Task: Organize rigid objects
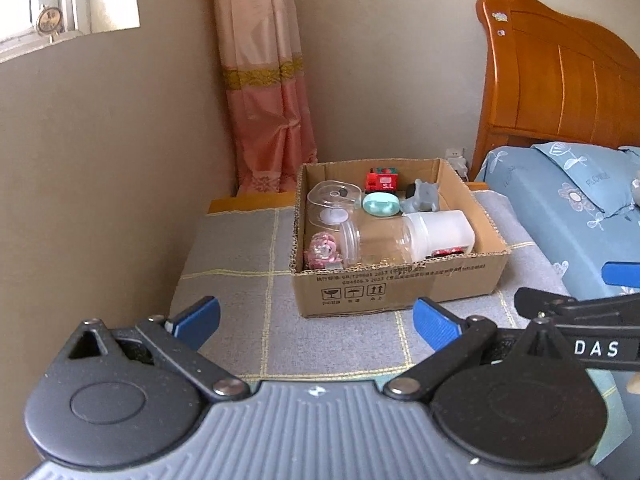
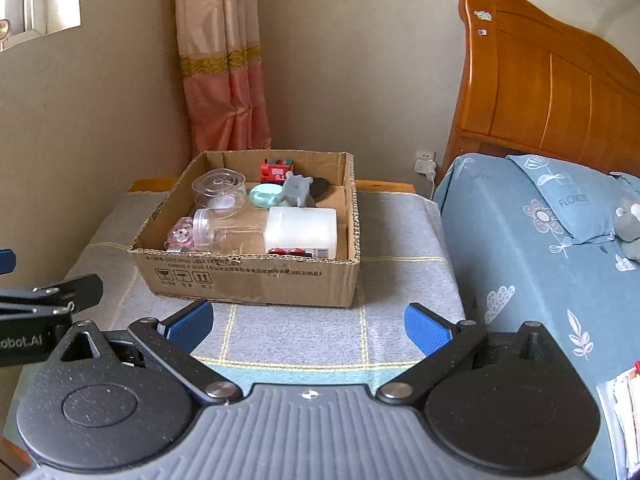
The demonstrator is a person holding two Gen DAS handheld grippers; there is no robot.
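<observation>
— Corrugated cardboard, is that what holds everything?

— Yes. An open-topped cardboard box [image 1: 394, 288] with ragged cut rims sits on a grey woven cloth [image 1: 240, 280] crossed by thin yellow lines, which covers a low wooden table [image 1: 248, 202].

— What lies inside?

— A clear plastic jar [image 1: 376, 242] lies on its side along the near wall, threaded mouth to the left, with a frosted white cap-shaped container [image 1: 444, 234] at its right end. Behind it on the left stands a round clear lidded tub [image 1: 331, 204]. In the near left corner is a small pink charm-like toy [image 1: 322, 254]. At the back are a red toy train [image 1: 382, 180], a smooth mint-green oval case [image 1: 381, 204] and a grey moulded animal figure [image 1: 424, 196]. A red toy car [image 2: 290, 251] just shows under the white container.

— And the grippers?

— Both hang back from the box, empty. The left gripper [image 1: 316, 322] has its blue ribbed pads spread wide; the right gripper [image 2: 308, 326] likewise, with bare cloth between the fingers. Each shows at the edge of the other's view.

— Room to move?

— A strip of bare cloth runs in front of the box's near wall, more lies to its left toward the beige wall. On the right the box comes near the table edge, just beside the blue flowered bedding [image 2: 540, 248] and orange wooden headboard [image 2: 552, 80]. A pink satin curtain [image 1: 264, 92] hangs behind.
</observation>
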